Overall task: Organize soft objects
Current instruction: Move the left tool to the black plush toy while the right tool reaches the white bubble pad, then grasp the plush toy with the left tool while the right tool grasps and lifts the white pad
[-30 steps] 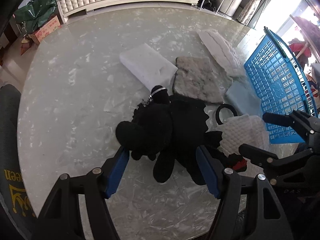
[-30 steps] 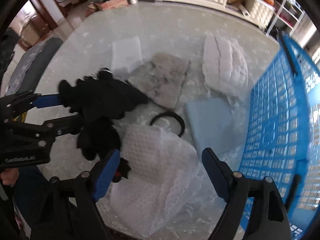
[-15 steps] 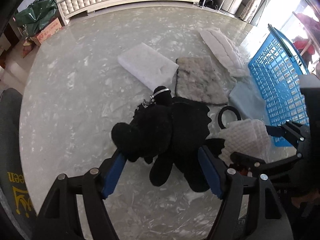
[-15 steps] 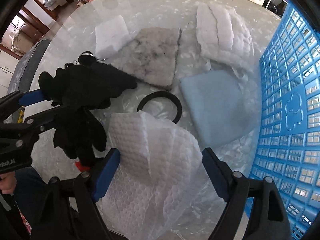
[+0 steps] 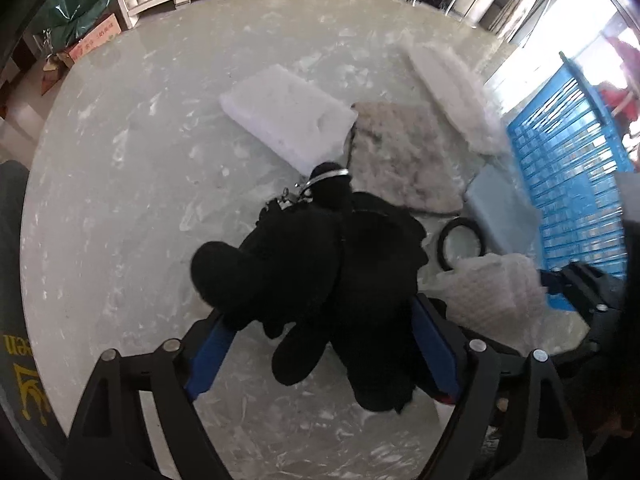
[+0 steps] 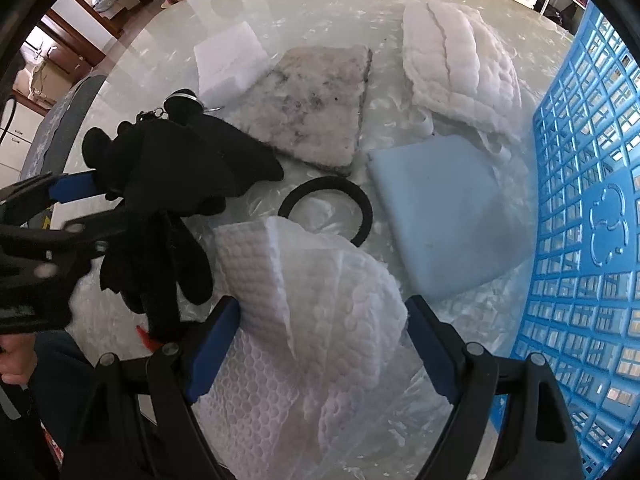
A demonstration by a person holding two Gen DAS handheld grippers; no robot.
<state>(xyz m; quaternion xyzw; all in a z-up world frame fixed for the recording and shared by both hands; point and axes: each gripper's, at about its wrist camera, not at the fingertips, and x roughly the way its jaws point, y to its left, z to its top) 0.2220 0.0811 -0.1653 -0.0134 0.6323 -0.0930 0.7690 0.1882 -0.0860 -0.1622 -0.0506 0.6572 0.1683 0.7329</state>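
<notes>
Bright daylight blows out the right-hand window (image 5: 576, 20); strong fisheye bending, dark vignetted corners.

My work surface is a round, glossy pale marble-look table (image 5: 132, 184). On it: white foam block (image 5: 286, 116), grey fuzzy square pad (image 6: 312, 104), white quilted pad (image 6: 456, 64), pale blue foam sheet (image 6: 444, 208), black elastic ring (image 6: 326, 210), black plush toy (image 5: 316, 272), white bubble-textured sheet (image 6: 316, 320), blue plastic lattice basket (image 6: 592, 208), probably resting at the table's edge.

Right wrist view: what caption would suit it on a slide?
Open right tool straddles white bubble wrap beside a blue basket.
</notes>
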